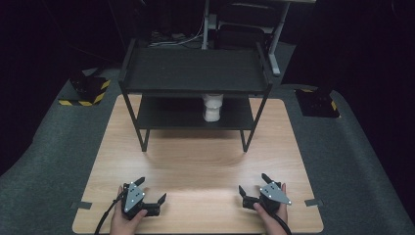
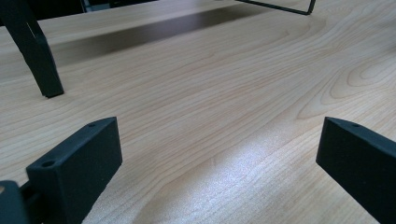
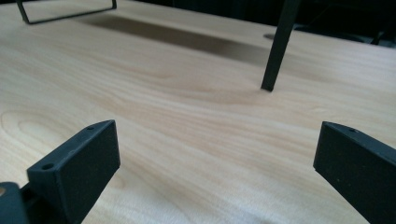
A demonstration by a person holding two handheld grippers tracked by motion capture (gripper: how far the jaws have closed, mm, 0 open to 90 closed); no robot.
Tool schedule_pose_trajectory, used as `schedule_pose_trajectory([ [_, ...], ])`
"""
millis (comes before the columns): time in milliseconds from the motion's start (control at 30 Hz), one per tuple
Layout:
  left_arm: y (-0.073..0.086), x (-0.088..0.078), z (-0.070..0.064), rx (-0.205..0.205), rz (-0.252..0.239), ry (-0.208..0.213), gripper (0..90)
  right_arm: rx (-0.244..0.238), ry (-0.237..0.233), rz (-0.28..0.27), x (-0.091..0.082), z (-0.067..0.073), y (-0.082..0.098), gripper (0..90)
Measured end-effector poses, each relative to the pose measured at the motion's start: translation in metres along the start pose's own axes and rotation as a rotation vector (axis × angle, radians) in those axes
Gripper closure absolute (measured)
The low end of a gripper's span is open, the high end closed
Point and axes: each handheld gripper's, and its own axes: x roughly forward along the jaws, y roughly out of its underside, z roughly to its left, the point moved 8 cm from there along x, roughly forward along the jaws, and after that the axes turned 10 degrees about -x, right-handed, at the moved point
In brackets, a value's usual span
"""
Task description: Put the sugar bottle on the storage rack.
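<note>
High view puts the left gripper [image 1: 152, 192] and the right gripper [image 1: 252, 185] low at the near edge of the wooden table [image 1: 195, 166], both with jaws spread wide and holding nothing. Nearest ahead is a white jar [image 1: 212, 107] standing upright on the lower tier of the black shelf [image 1: 193, 71], well apart from both. It looks small, light and stiff, perhaps smooth plastic, so likely slippery; a grip across its middle, below the lid, seems safest.
</note>
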Motion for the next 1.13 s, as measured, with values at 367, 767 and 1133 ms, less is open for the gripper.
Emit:
schedule_pose_trajectory([
  [367, 0.0008, -0.0007, -0.0006, 0.004, -0.006, -0.002, 0.5, -0.015, -0.005, 0.012, 0.0014, 0.0011, -0.0007, 0.3],
  [767, 0.0013, -0.0012, -0.0017, 0.004, -0.007, -0.006, 0.5, -0.012, -0.003, 0.010, 0.0014, 0.0009, -0.0003, 0.2],
  [1133, 0.0003, -0.0006, -0.0013, 0.009, 0.002, -0.001, 0.5, -0.037, 0.010, 0.022, 0.0024, 0.0036, -0.0009, 0.2],
])
